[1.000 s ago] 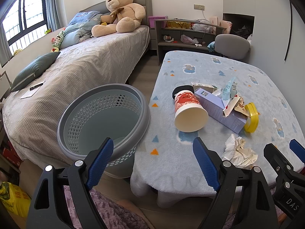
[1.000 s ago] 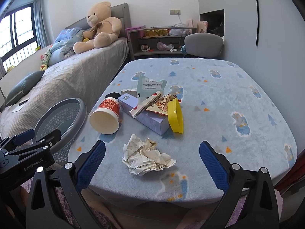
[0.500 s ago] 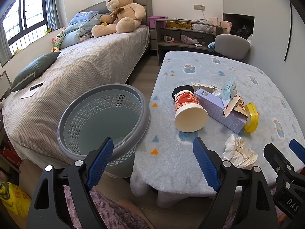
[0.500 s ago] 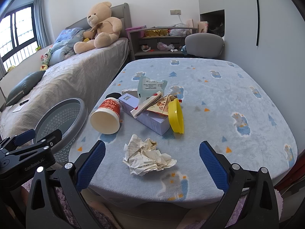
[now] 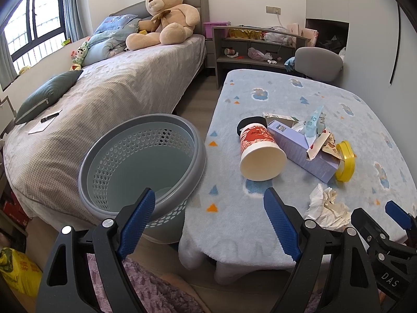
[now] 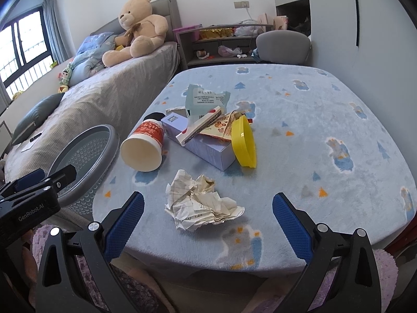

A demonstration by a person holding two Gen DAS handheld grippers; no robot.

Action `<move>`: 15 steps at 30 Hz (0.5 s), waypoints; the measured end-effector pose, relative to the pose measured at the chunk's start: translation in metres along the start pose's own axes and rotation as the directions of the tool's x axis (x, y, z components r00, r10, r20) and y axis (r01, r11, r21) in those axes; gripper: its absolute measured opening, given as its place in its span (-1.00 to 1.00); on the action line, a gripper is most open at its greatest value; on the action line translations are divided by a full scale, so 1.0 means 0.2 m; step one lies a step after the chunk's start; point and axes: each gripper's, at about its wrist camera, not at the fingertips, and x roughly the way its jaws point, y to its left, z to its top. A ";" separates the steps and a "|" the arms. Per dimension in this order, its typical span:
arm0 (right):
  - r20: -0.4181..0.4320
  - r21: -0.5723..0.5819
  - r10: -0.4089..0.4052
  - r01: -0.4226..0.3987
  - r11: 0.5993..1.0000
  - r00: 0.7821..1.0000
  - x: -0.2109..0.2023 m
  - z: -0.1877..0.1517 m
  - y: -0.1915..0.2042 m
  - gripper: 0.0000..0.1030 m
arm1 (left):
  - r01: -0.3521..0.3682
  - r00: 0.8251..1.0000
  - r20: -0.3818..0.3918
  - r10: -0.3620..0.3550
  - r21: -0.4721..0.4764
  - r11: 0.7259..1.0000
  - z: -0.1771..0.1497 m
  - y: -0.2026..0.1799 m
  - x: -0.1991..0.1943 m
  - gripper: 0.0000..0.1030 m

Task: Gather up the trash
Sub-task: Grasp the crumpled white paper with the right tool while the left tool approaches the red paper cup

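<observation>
Both my jaws gape wide, gripping nothing: left gripper (image 5: 208, 208) near the basket (image 5: 117, 140), right gripper (image 6: 207, 212) just short of the crumpled paper (image 6: 200, 203) on the desk (image 6: 325, 120).

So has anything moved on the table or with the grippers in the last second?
Nothing visibly changed. Both the left gripper and right gripper stay open and empty, the crumpled paper and paper cup lie where they were, and the basket hasn't moved.
</observation>
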 end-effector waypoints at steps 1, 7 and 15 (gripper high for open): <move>-0.014 -0.002 0.005 -0.005 1.000 1.000 0.02 -0.01 0.00 0.88 | 0.000 1.000 -0.003 0.000 -0.003 1.000 0.00 0.01 0.01 0.59; -0.096 -0.030 0.040 -0.043 0.999 0.995 0.18 -0.04 0.02 0.88 | -0.010 1.000 -0.029 0.009 -0.020 1.000 -0.01 0.05 0.07 0.59; -0.134 -0.091 0.028 -0.041 0.995 0.991 0.37 -0.01 0.09 0.86 | -0.021 0.998 -0.055 0.018 -0.043 0.999 0.00 0.10 0.14 0.58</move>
